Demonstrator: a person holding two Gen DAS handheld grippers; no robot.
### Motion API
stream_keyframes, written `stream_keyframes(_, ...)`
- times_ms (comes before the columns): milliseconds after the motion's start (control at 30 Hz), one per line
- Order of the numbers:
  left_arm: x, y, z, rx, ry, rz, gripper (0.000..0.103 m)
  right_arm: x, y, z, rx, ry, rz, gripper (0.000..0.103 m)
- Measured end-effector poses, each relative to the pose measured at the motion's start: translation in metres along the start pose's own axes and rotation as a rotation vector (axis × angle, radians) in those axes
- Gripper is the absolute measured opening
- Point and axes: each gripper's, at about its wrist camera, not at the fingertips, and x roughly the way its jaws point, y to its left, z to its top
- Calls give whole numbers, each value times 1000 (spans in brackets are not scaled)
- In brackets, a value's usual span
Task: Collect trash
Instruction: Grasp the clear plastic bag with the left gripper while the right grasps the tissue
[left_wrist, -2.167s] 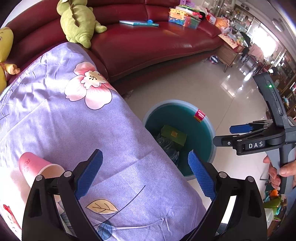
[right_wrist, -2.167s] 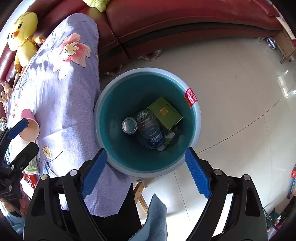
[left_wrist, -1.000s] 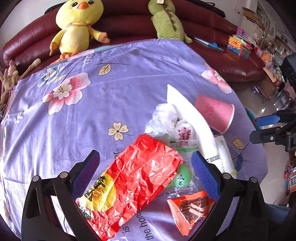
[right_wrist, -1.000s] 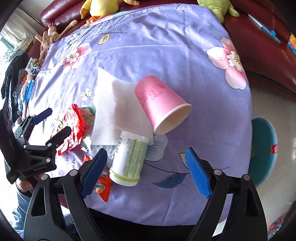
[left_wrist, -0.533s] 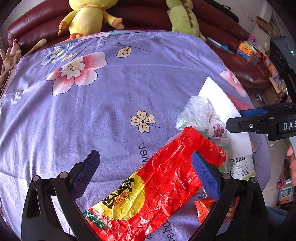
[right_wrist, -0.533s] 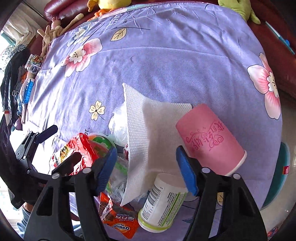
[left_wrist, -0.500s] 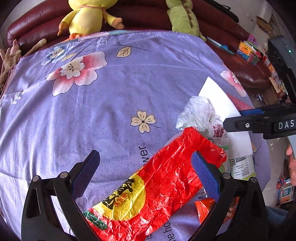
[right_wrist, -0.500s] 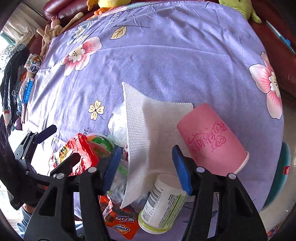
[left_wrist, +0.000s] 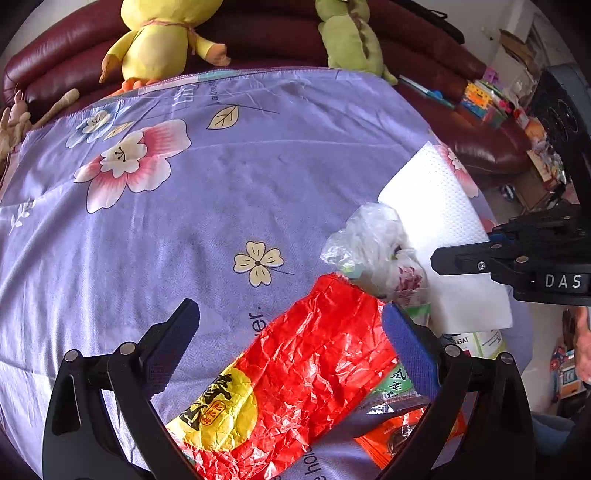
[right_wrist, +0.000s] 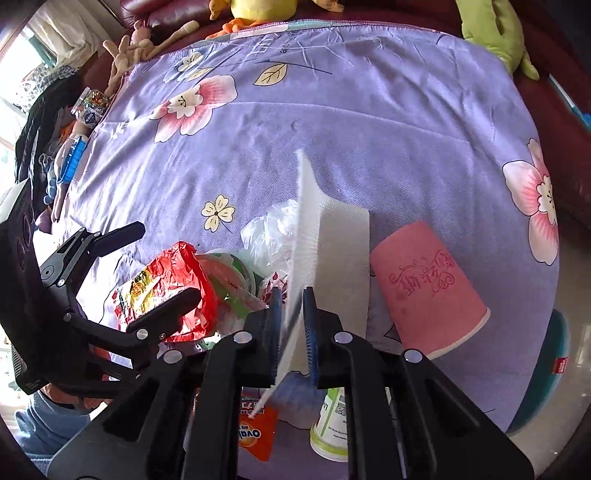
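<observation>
Trash lies piled on the purple flowered cloth (left_wrist: 221, 184). My right gripper (right_wrist: 291, 295) has its jaws closing on a white paper towel (right_wrist: 332, 240). The pads pinch its near edge, and the sheet stands up on edge. Beside the towel lie a pink paper cup (right_wrist: 424, 288), a crumpled clear plastic bag (left_wrist: 373, 243), a white and green bottle (right_wrist: 332, 424) and an orange packet (right_wrist: 255, 432). My left gripper (left_wrist: 288, 310) hangs open over a red and yellow snack wrapper (left_wrist: 306, 369), with one finger on each side of it and neither touching it.
A teal bin (right_wrist: 557, 369) stands on the floor past the cloth's right edge. A yellow plush duck (left_wrist: 162, 37) and a green plush toy (left_wrist: 347, 33) sit on the dark red sofa (left_wrist: 461, 74) behind. Clutter lies beyond the cloth's left side (right_wrist: 74, 122).
The right jaws have gone from wide open to pinched on the paper towel, whose edge now stands upright. The left gripper has crept a little closer over the red wrapper.
</observation>
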Motion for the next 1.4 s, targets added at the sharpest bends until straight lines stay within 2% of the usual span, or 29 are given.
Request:
stream_keyframes(200,8,-11,-2,24,26,9,99,-9,-7,-1,-22,-38,-49,3)
stream_keyframes(267,9,-12,-1,27,28,12,99,-13,-12,-1,-2,-49,-34,3)
stream_keyframes(400,10,-23,8,53,30,6,99,-45,-20,1,26,-130,7,3)
stream_keyframes(500,17,-40,16,101,43,-14,99,-71,-29,4,38,-191,0,3)
stream_keyframes(567,27,-54,20,143,61,-26,99,-74,-36,4,42,-184,0,3)
stream_keyframes(667,47,-69,22,191,94,-33,99,-58,-41,1,52,-126,7,7)
stream_keyframes(700,52,-71,20,198,89,-42,96,-53,-44,-1,59,-115,14,7)
stream_keyframes(733,55,-72,19,200,82,-50,80,-48,-47,-3,73,-108,22,7)
stream_keyframes(767,61,-72,19,193,98,-68,73,-44,-51,-3,84,-102,27,8)
stream_keyframes(833,68,-71,18,166,120,-116,62,-37,-58,-4,99,-86,32,16)
stream_keyframes(867,68,-72,18,169,113,-115,61,-35,-62,-5,109,-81,34,29)
stream_keyframes(900,68,-74,17,177,105,-114,59,-33,-64,-6,112,-82,33,37)
stream_keyframes(967,66,-76,17,178,90,-128,50,-31,-66,-7,116,-81,42,37)
stream_keyframes(1000,64,-74,18,166,81,-131,42,-30,-66,-7,123,-77,55,38)
stream_keyframes(1033,62,-70,20,144,82,-144,40,-28,-66,-7,126,-71,65,39)
stream_keyframes(1067,60,-63,22,121,80,-146,40,-26,-64,-6,126,-65,70,39)
stream_keyframes(1167,53,-35,27,59,67,-91,39,-17,-55,-5,115,-47,86,46)
stream_keyframes(1233,43,-11,28,6,47,-72,40,-8,-47,-3,102,-31,93,57)
stream_keyframes(1300,35,12,28,-32,29,-27,40,5,-37,1,86,-9,94,60)
stream_keyframes(1400,32,42,24,-101,42,-9,42,29,-26,7,79,32,78,69)
